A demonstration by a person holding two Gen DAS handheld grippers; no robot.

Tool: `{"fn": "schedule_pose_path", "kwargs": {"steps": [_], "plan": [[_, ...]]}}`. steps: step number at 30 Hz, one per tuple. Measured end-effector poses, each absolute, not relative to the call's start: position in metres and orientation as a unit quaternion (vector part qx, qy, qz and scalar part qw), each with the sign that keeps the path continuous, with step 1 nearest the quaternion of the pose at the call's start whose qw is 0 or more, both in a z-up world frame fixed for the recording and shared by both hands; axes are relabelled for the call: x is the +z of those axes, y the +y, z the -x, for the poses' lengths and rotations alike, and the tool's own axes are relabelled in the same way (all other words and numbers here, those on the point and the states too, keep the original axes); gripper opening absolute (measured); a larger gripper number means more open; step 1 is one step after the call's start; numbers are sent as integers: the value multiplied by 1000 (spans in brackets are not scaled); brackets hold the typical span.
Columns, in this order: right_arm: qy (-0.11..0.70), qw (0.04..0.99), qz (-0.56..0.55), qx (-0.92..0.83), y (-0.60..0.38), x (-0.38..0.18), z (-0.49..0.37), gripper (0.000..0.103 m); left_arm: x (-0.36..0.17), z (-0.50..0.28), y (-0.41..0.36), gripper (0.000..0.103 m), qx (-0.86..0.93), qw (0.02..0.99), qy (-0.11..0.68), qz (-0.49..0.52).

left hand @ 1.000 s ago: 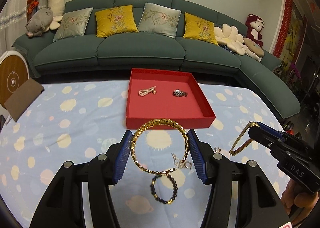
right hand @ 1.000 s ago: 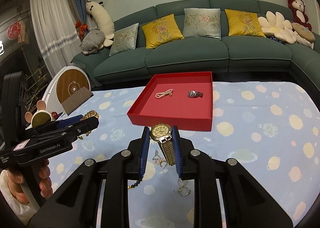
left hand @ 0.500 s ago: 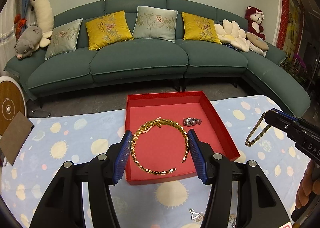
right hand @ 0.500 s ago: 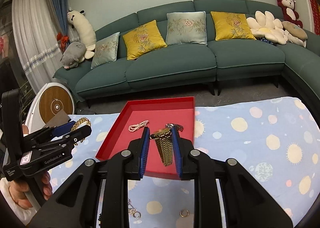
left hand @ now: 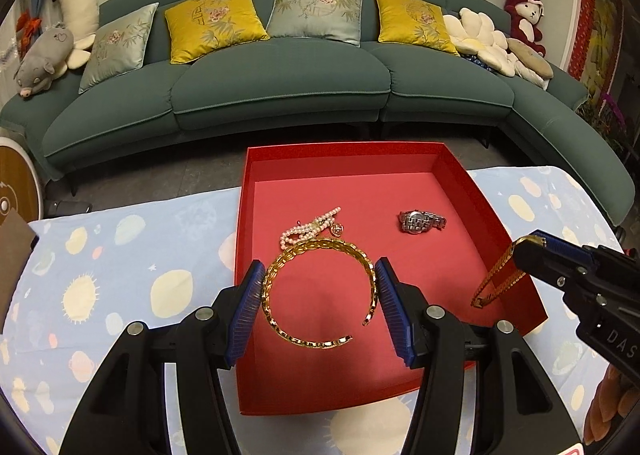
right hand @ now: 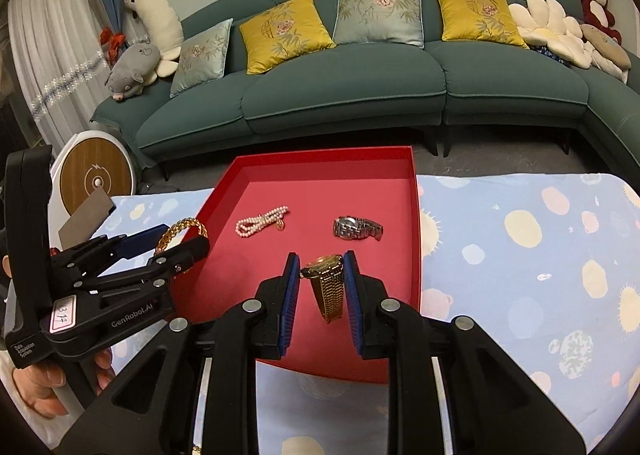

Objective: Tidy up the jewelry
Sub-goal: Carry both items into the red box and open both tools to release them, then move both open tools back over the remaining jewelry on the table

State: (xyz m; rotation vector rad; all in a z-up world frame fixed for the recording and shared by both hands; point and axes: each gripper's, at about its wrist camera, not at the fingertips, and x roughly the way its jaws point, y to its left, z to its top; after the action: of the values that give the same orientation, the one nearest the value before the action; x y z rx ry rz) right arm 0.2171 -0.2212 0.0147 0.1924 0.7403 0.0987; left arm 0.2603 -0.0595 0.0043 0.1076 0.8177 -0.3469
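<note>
Two pieces already lie on the floor of the red tray (left hand: 472,191), a pearl bracelet (left hand: 310,226) and a silver watch (left hand: 421,221), and we judge we hold both grippers over its near half so the next pieces can be let go beside them. Our left gripper (left hand: 320,287), jaws fairly wide, is clenched on the gold bangle (left hand: 320,291), both pads pressed to its outer rim. Our right gripper (right hand: 320,283), jaws narrow, pinches the gold watch (right hand: 330,283) with its strap hanging clear of the tray floor.
</note>
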Motion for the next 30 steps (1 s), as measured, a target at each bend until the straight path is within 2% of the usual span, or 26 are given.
{"fn": "schedule_pose_path", "kwargs": {"steps": [17, 19, 23, 27, 30], "plan": [[379, 920, -92, 41, -229, -4, -224, 23, -18, -270, -62, 57, -154, 899, 407, -58], [374, 923, -90, 36, -231, 0, -222, 23, -15, -268, -59, 69, -149, 902, 401, -53], [355, 930, -93, 32, -232, 15, -209, 23, 3, -261, -52, 70, -147, 909, 386, -52], [327, 938, -105, 35, -237, 39, -184, 32, 33, -244, -39, 70, -152, 918, 363, -41], [308, 944, -111, 40, -242, 57, -155, 33, 58, -222, -24, 70, -153, 926, 345, -30]]}}
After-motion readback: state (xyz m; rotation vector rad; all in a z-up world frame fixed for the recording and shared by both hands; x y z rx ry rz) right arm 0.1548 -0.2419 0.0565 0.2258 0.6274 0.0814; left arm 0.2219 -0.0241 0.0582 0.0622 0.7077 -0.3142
